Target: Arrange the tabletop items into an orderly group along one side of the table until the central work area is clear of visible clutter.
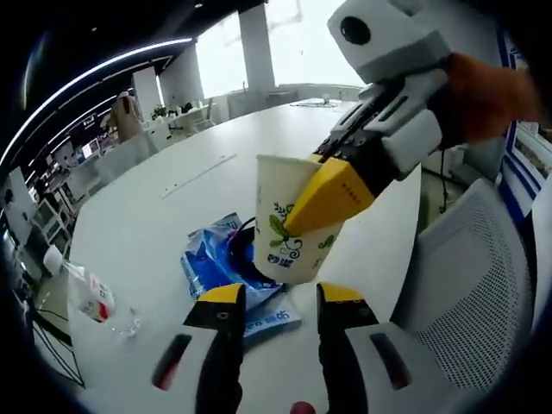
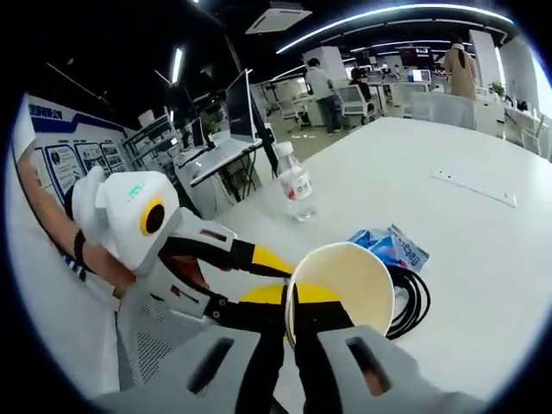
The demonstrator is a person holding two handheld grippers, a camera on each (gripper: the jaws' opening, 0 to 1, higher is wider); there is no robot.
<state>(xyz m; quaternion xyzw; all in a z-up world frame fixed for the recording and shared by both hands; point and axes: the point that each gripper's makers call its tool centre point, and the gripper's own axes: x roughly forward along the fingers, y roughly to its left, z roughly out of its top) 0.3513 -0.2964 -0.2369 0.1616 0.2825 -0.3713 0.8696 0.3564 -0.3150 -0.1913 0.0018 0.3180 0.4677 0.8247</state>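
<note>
Two gripper-mounted views face each other closely across a paper cup [image 1: 289,220] on the white table [image 2: 483,285]

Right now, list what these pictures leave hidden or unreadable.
- Black cable: partly behind the paper cup, right gripper view.
- Blue packet: cup and cable cover part, print unreadable, left gripper view.
- Water bottle label: too small.
- Left claw: nothing between its jaws.

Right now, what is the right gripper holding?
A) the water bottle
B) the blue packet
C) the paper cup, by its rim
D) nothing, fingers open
C: the right gripper is shut on the rim of the paper cup, one yellow finger outside the wall; the water bottle and blue packet lie apart on the table.
</note>
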